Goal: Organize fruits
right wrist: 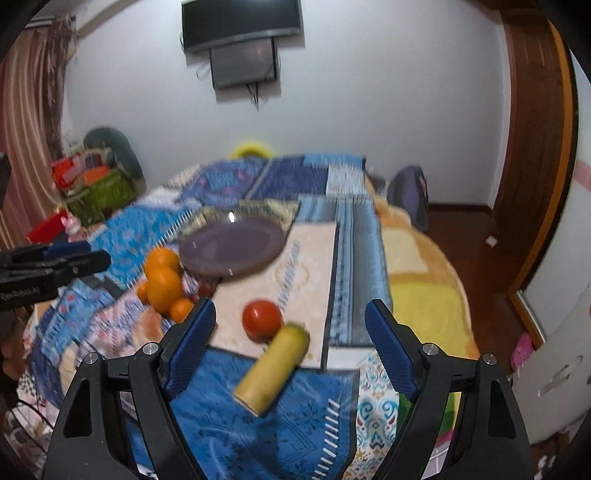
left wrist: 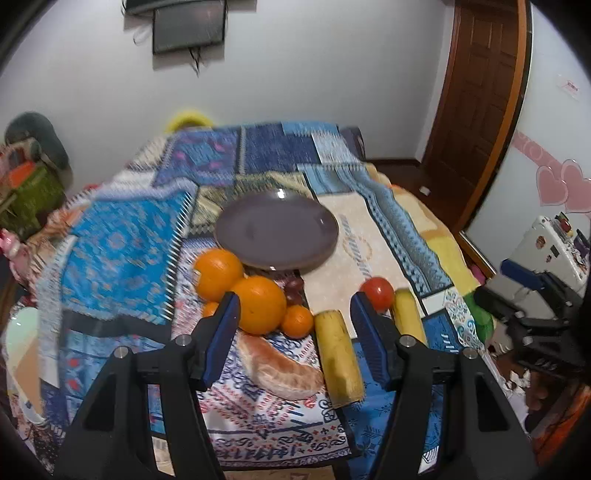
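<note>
A purple plate (left wrist: 276, 230) lies empty on the patterned cloth; it also shows in the right wrist view (right wrist: 232, 245). In front of it sit two large oranges (left wrist: 259, 304), small oranges (left wrist: 297, 321), dark grapes (left wrist: 293, 288), a red tomato (left wrist: 377, 292), two banana pieces (left wrist: 339, 360) and a pomelo wedge (left wrist: 280, 367). My left gripper (left wrist: 291, 341) is open and empty above the fruit. My right gripper (right wrist: 290, 349) is open and empty above a banana piece (right wrist: 271, 369) and the tomato (right wrist: 261, 319).
The cloth-covered table (left wrist: 122, 251) drops off at its right edge toward a wooden floor (right wrist: 476, 236). A wooden door (left wrist: 476, 92) stands at the back right. Green crates (right wrist: 99, 192) with clutter sit at the left. A screen (right wrist: 240, 22) hangs on the wall.
</note>
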Motion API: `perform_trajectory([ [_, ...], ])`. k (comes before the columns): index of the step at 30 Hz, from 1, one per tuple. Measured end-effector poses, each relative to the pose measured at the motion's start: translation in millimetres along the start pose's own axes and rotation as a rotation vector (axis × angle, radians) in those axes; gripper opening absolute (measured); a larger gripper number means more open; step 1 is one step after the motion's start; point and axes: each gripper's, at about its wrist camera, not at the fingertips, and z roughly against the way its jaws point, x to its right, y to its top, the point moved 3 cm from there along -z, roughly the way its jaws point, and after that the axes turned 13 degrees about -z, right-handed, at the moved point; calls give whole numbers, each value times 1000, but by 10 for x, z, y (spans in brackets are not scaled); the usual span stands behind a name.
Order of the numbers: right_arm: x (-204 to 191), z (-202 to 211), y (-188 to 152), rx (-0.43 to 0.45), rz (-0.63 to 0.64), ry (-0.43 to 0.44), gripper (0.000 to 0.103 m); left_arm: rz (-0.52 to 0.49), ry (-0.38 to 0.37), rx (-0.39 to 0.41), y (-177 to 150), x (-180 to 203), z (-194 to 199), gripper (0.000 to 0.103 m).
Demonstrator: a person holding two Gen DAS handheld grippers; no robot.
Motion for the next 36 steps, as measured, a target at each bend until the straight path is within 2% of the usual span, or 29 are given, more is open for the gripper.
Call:
perform_trajectory([
  [7,116,-417,-181,-129,-28,-13,81,-19,-41,-122,-73,77,-433,71],
  [10,130,-582,-245,-189,-37,-9,81,-26,-70,-178,-132,134,-621,71],
  [15,160,-823,-367,-301,-76,20,81,-55,-98,-225,-217,242,-794,71],
  [16,156,-856,-388,-311,-75,17,80,-57,-109,-232,-232,264,-817,71],
  [19,139,-949,-441,-331,-48,3,66,-70,-128,-246,-266,333,-881,71],
  [22,155,-1014,-466,-358,-64,38,59,-81,-137,-257,-289,388,-927,70],
  [26,120,-1016,-455,-356,-47,59,50,-78,-161,-279,-330,446,-1003,63],
  [28,131,-999,-455,-351,-33,57,48,-70,-175,-291,-349,463,-1042,53],
  [30,152,-982,-444,-352,-35,55,44,-64,-180,-305,-373,484,-1092,48],
  [32,203,-948,-439,-351,-34,50,38,-62,-174,-308,-386,500,-1128,48],
  [36,305,-912,-418,-353,-32,30,34,-38,-179,-319,-405,476,-1207,42],
])
